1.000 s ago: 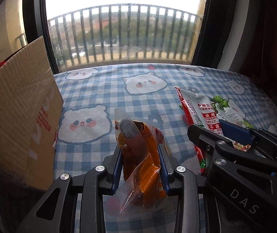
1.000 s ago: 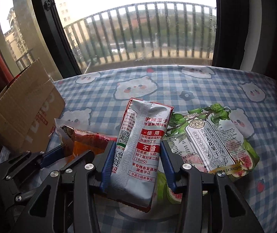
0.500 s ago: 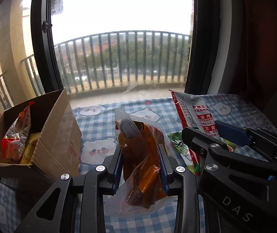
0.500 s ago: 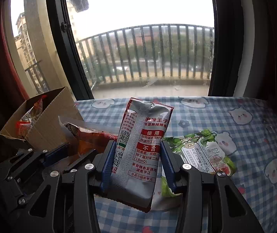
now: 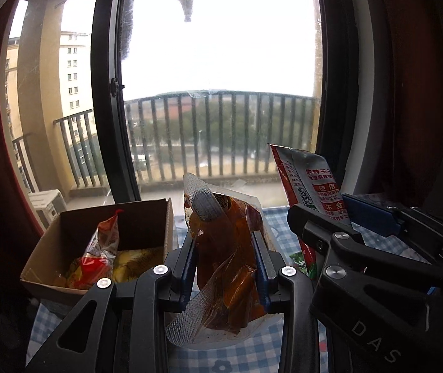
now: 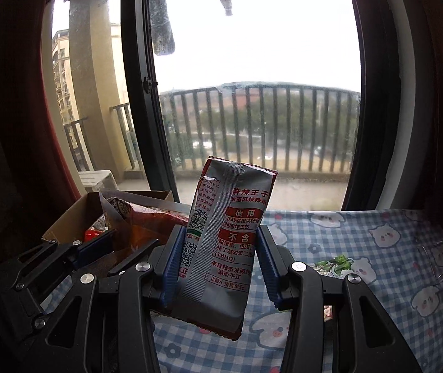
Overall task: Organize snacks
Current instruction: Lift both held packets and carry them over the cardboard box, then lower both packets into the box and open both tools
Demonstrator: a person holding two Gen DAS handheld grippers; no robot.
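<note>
My left gripper is shut on a clear orange snack pouch and holds it upright above the table. My right gripper is shut on a silver-and-red snack packet, also lifted; it shows at the right of the left wrist view. An open cardboard box stands to the left with a red packet and a yellow packet inside. The box also shows at the left of the right wrist view, behind the left gripper and its pouch.
A blue checked tablecloth with bear faces covers the table. A green fig snack packet lies on it behind my right gripper. A window with balcony railing is straight ahead; dark red curtains hang at the right.
Both grippers have risen with their packets and tilted up. The table has dropped low in view, the window fills the frame, and the box interior now shows.
</note>
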